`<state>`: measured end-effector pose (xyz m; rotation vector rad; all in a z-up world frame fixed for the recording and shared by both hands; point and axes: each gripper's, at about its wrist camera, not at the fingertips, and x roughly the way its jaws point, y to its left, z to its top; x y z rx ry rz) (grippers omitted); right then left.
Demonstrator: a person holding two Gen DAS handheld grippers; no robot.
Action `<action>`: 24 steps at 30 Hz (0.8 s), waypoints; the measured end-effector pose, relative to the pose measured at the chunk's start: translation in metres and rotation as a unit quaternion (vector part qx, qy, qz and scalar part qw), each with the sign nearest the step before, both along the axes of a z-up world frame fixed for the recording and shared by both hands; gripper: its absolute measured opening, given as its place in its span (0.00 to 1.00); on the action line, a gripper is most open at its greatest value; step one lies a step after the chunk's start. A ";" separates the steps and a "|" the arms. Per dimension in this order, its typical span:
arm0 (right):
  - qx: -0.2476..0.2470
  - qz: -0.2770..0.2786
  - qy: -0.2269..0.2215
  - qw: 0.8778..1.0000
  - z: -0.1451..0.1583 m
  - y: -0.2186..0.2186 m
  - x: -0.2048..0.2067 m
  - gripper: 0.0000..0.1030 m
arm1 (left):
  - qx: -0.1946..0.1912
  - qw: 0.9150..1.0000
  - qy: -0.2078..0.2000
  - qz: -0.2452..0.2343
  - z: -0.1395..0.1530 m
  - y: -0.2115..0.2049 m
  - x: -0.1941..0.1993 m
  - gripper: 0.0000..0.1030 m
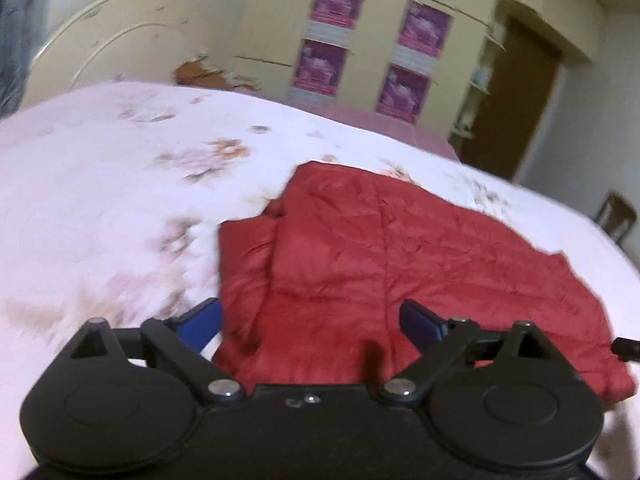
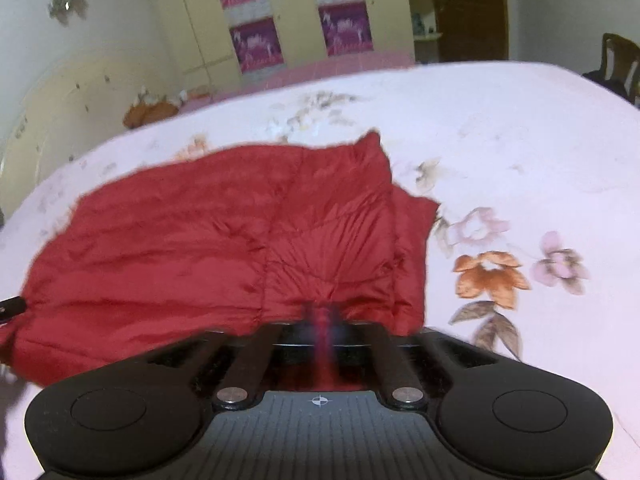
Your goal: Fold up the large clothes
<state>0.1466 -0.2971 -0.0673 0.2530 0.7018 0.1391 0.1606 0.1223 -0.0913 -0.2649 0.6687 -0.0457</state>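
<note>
Your left gripper (image 1: 310, 322) hangs with blue fingers (image 1: 420, 320) spread wide and empty, straddling the near edge of the red quilted jacket (image 1: 380, 248), which lies partly folded on the floral bed (image 1: 100, 180), sleeves tucked, further folds likely remaining. From the right wrist, your right gripper (image 2: 320, 316) is pinched tight on the jacket's near hem.

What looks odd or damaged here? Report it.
The cream curved headboard looks damaged: chipped patches expose orange-brown at its lower edge by the flowered white bedspread. The red quilted jacket lies crumpled, one edge doubled over. Blur hides finer detail.
</note>
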 end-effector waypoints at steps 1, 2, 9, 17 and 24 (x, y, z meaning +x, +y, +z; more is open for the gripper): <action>0.003 0.004 -0.020 1.000 0.007 0.002 -0.011 0.73 | -0.021 1.000 0.006 0.004 0.000 0.005 -0.007 0.86; 0.001 0.008 -0.020 1.000 0.011 0.006 -0.019 0.73 | -0.044 0.999 0.013 0.015 -0.001 0.010 -0.016 0.83; 0.032 0.066 -0.020 0.997 0.024 0.056 -0.024 0.05 | -0.192 0.978 0.056 0.060 -0.032 0.024 -0.018 0.64; 0.034 0.116 -0.007 0.993 0.021 0.125 0.018 0.00 | -0.259 0.961 0.042 0.091 -0.060 0.034 0.010 0.50; 0.019 0.107 0.041 0.993 -0.010 0.153 0.041 0.00 | -0.261 0.964 -0.016 0.044 -0.040 0.028 0.005 0.19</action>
